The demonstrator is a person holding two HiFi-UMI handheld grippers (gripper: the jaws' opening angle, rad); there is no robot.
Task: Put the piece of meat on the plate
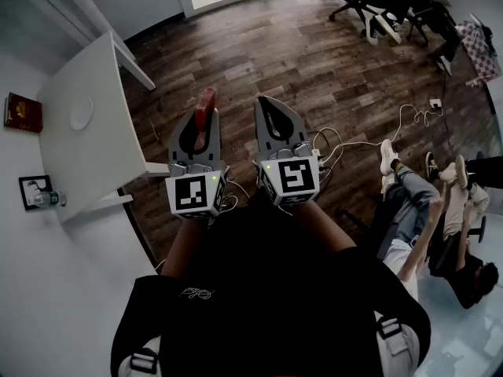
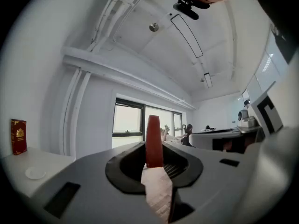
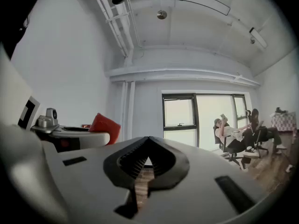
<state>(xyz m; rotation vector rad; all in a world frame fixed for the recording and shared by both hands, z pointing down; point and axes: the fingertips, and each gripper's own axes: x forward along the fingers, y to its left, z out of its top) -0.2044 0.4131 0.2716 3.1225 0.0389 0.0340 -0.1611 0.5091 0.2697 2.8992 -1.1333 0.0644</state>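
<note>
The piece of meat (image 1: 207, 99) is a flat red slice, held upright between the jaws of my left gripper (image 1: 206, 116), which is shut on it above the wooden floor. In the left gripper view the meat (image 2: 154, 141) stands on edge between the pads of that gripper (image 2: 154, 164). The white plate (image 1: 81, 114) lies on the white table (image 1: 98, 77) to the left; it also shows low at the left (image 2: 35, 173). My right gripper (image 1: 263, 102) hangs beside the left one, its tips (image 3: 148, 140) together with nothing between them. From there the meat (image 3: 103, 125) shows at the left.
A red book (image 1: 22, 112) and a framed picture (image 1: 35, 188) lie near the table (image 2: 46, 160). Cables (image 1: 354, 141) trail over the floor at the right. A seated person (image 1: 428, 210) is at the right, and office chairs (image 1: 377, 2) stand at the far end.
</note>
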